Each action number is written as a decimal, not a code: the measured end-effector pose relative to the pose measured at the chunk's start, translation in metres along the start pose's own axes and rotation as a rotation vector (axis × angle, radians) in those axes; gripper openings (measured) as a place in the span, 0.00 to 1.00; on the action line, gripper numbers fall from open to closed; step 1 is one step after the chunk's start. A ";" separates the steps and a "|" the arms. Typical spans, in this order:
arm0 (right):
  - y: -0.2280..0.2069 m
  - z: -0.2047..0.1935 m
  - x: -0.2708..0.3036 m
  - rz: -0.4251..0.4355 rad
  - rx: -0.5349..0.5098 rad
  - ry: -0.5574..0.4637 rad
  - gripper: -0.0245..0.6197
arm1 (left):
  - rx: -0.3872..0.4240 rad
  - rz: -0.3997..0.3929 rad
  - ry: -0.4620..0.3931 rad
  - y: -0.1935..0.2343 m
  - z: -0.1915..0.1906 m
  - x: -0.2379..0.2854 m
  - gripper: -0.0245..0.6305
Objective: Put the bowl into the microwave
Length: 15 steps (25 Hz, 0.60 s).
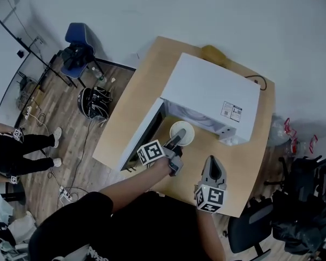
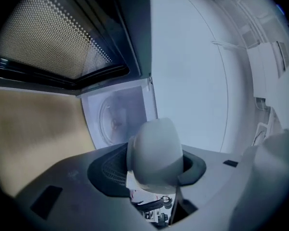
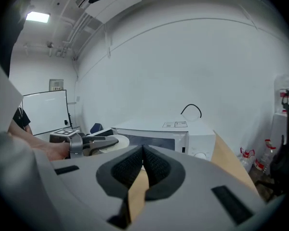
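Pale wooden table (image 1: 138, 94) takes up the middle of an office room with a plank floor, and a person leans over its near edge with a gripper in each hand. Closest to the person, the right gripper (image 1: 213, 161) hovers over bare tabletop. Its claw is pressed together with nothing between the pads, and only the wood shows beneath it.

Just beyond and to the left, the left gripper (image 1: 175, 141) reaches toward the oven. Its claw is pinching the rim of a white bowl (image 1: 183, 132), with one jaw over the inside and the other under the outer wall. The bowl sits right at the open mouth of the microwave (image 1: 212, 88), in front of the cavity and not yet inside. Whether it touches the table cannot be told. The microwave door (image 1: 143, 139) is swung out to the left. Through the left gripper view, the round glass plate (image 2: 116, 121) lies inside the cavity ahead of the bowl.

A black cable (image 1: 259, 82) curls behind the microwave's far corner. Farther off, a blue chair (image 1: 76, 37) stands by the wall, another person (image 1: 22, 145) stands on the floor at the left, and a dark office chair (image 1: 250, 230) sits at the table's right corner.
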State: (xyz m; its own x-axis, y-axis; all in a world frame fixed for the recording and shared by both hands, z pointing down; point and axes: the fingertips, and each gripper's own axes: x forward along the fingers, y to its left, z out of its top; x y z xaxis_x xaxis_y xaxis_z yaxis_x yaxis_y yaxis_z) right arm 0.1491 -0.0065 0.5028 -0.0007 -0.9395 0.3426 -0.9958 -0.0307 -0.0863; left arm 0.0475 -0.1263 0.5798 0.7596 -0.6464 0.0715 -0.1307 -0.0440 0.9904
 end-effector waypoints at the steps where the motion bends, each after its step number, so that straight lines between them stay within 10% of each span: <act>1: -0.002 0.001 0.005 0.005 0.001 0.002 0.13 | -0.003 0.013 -0.007 0.006 0.003 0.006 0.36; 15: -0.021 -0.024 0.051 0.066 0.014 0.093 0.13 | -0.071 0.108 0.054 0.091 0.017 0.083 0.36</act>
State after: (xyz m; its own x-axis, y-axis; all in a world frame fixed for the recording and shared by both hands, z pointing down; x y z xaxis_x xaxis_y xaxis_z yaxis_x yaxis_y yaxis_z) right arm 0.1678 -0.0456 0.5441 -0.0753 -0.9041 0.4206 -0.9919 0.0248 -0.1243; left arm 0.0876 -0.1972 0.6736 0.7771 -0.6022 0.1829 -0.1698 0.0792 0.9823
